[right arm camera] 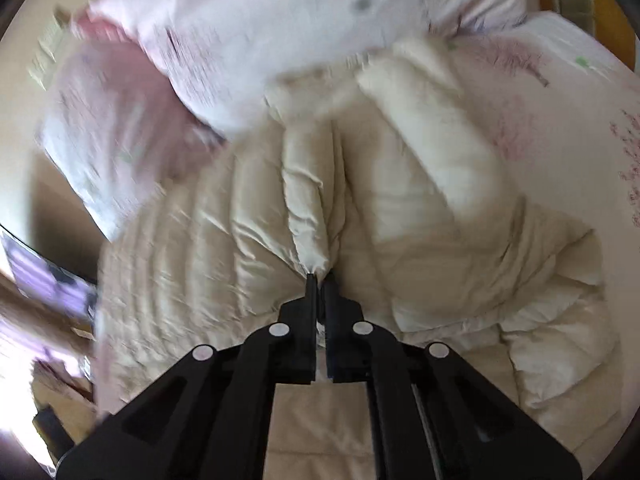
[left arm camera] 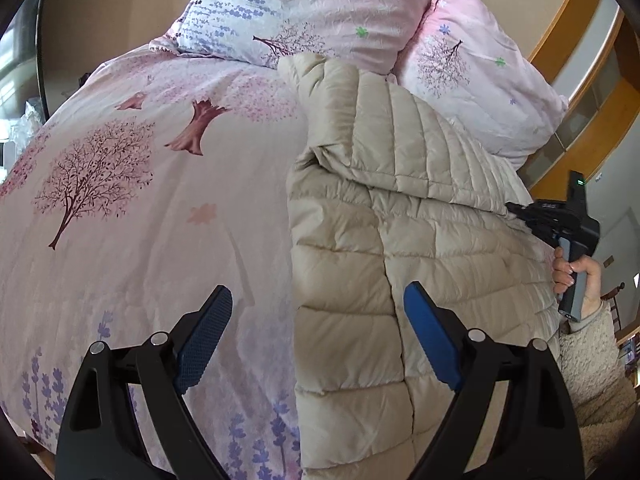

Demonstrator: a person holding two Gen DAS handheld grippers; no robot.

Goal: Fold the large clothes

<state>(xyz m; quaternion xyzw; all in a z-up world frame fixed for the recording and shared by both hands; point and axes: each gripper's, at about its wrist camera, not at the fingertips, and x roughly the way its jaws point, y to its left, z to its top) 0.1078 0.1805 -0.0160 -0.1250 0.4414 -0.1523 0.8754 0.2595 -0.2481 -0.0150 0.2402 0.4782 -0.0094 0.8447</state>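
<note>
A beige quilted puffer jacket (left arm camera: 400, 248) lies on the bed, its upper part folded over the lower. My left gripper (left arm camera: 318, 336) is open with blue pads, held above the jacket's left edge, touching nothing. My right gripper (left arm camera: 520, 212) shows at the jacket's right edge in the left wrist view. In the blurred right wrist view, the right gripper (right arm camera: 320, 278) is shut on a pinched fold of the jacket (right arm camera: 308, 208) and holds it up.
A pink duvet with tree prints (left arm camera: 140, 200) covers the bed. Two pillows (left arm camera: 312, 8) lie behind the jacket at the head of the bed. A wooden headboard (left arm camera: 568, 40) stands at the right.
</note>
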